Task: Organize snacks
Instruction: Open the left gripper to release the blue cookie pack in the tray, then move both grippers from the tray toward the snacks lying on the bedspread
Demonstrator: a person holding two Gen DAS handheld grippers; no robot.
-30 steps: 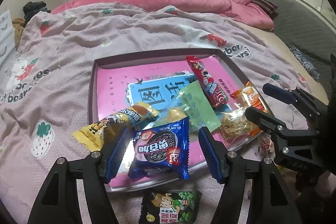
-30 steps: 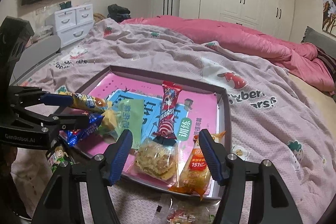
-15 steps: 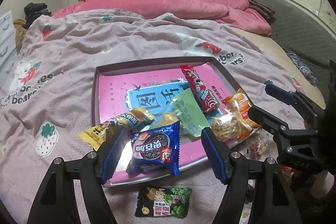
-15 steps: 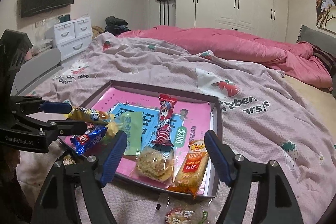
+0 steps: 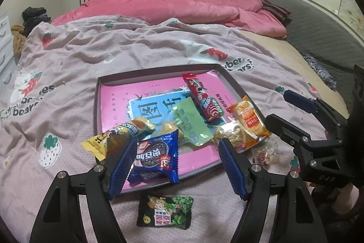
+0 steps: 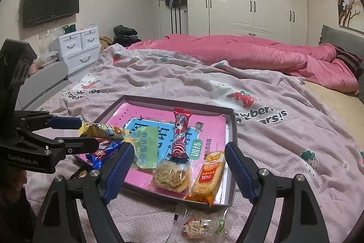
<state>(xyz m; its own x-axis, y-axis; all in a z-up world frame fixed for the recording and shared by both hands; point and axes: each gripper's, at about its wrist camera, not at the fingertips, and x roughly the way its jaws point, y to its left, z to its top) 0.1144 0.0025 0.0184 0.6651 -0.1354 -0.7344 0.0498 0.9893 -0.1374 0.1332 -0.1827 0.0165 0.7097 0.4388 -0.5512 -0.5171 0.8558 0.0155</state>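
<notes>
Both claws hang wide open and empty over the shallow box's (image 6: 232, 129) near edge. The left gripper (image 5: 175, 165) frames the blue cookie packet (image 5: 157, 156); the right gripper (image 6: 177, 172), its jaws just opened wider, frames the crumbly cake pack (image 6: 170, 178).

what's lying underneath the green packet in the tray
The green packet lies on the tray's pink and blue printed sheet, overlapping a yellowish snack at its near corner. Whatever else it covers is hidden.

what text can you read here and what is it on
"GenRobot.AI": body of the left gripper.
"DAS": body of the right gripper.
"151亿": orange rice cracker packet.
"训练": green badge on the pink tray liner.
"bear": partly readable print on the bed cover.
Blue cookie packet, red snack stick, green pea packet: characters too unclear.
</notes>
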